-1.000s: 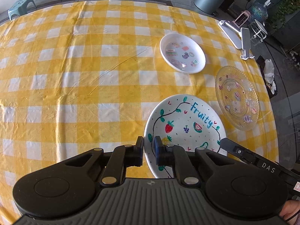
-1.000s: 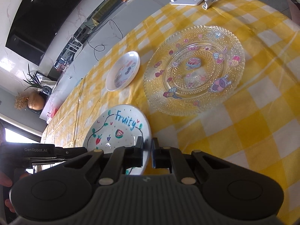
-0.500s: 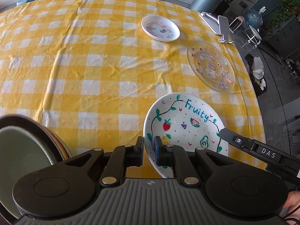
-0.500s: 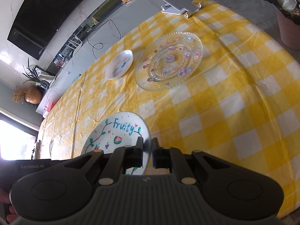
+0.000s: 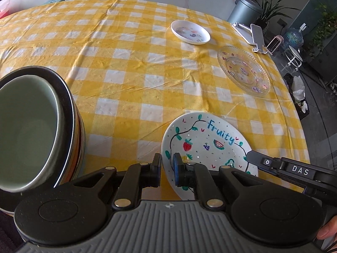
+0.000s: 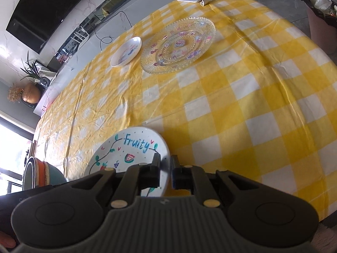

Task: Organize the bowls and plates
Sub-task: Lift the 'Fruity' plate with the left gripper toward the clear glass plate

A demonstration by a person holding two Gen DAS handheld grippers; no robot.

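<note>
A white "Fruity" plate (image 5: pixel 207 145) with fruit drawings is held above the yellow checked tablecloth. My left gripper (image 5: pixel 167 165) is shut on its near left rim. My right gripper (image 6: pixel 165 164) is shut on its right rim, and the plate also shows in the right wrist view (image 6: pixel 128 149). A stack of bowls (image 5: pixel 31 124) with a pale green one on top stands at the left, close to my left gripper. It also shows in the right wrist view (image 6: pixel 42 175). A small white dish (image 5: pixel 190 32) and a clear glass plate (image 5: pixel 243 69) lie farther off.
A phone stand (image 5: pixel 251 34) sits at the table's far right edge. The tablecloth (image 5: pixel 126 67) covers the whole table, whose right edge drops to the floor. A bin (image 5: pixel 245 9) and plants stand beyond it.
Both grippers have pulled back and left with the Fruity plate. The bowl stack has come further into the left wrist view, and the far dishes look smaller.
</note>
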